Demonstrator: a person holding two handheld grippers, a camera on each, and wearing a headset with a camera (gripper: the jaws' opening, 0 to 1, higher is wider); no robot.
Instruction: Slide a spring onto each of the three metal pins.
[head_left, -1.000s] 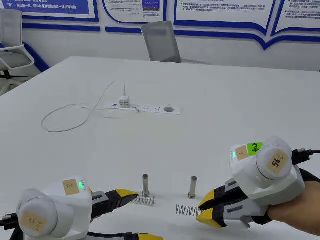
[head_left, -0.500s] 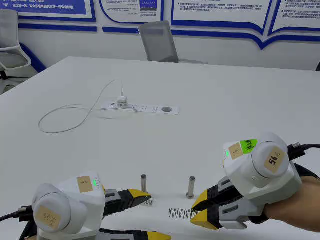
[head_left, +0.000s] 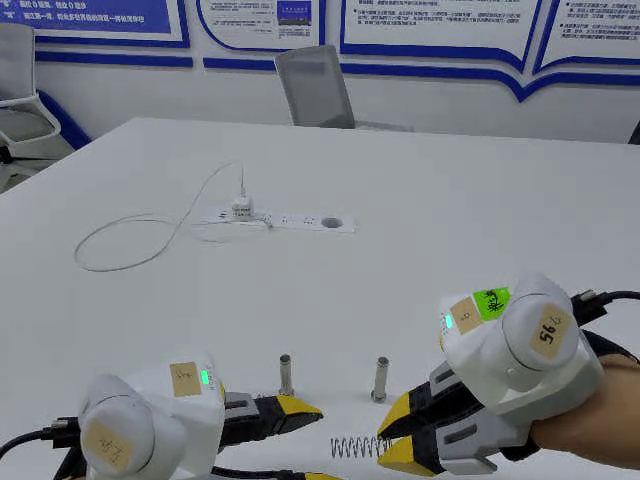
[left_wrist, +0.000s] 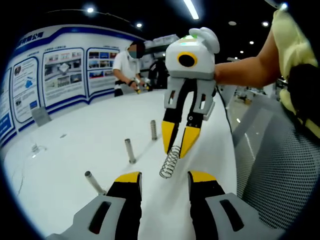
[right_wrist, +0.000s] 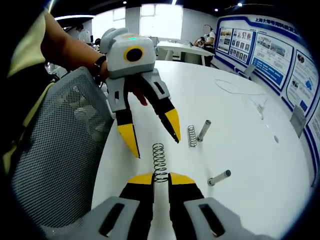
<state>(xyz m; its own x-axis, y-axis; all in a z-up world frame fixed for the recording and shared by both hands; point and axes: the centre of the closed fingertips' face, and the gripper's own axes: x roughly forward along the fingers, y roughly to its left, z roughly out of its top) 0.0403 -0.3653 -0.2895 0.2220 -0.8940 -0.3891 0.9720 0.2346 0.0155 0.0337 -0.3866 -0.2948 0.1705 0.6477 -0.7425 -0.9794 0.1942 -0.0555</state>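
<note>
at the near edge of the white tabletop (head_left: 450, 230): right gripper (head_left: 392, 436), fingers closed on one end of a spring (head_left: 350, 447), its free end pointing toward the left gripper (head_left: 312, 445), fingers spread wide, holding nothing. just behind: two upright metal pins, one (head_left: 285, 373) left, one (head_left: 381, 378) right. second spring (right_wrist: 191, 136) lying on the tabletop, just beside a pin. farther back: power strip (head_left: 280, 218), white cable (head_left: 130, 245).
</note>
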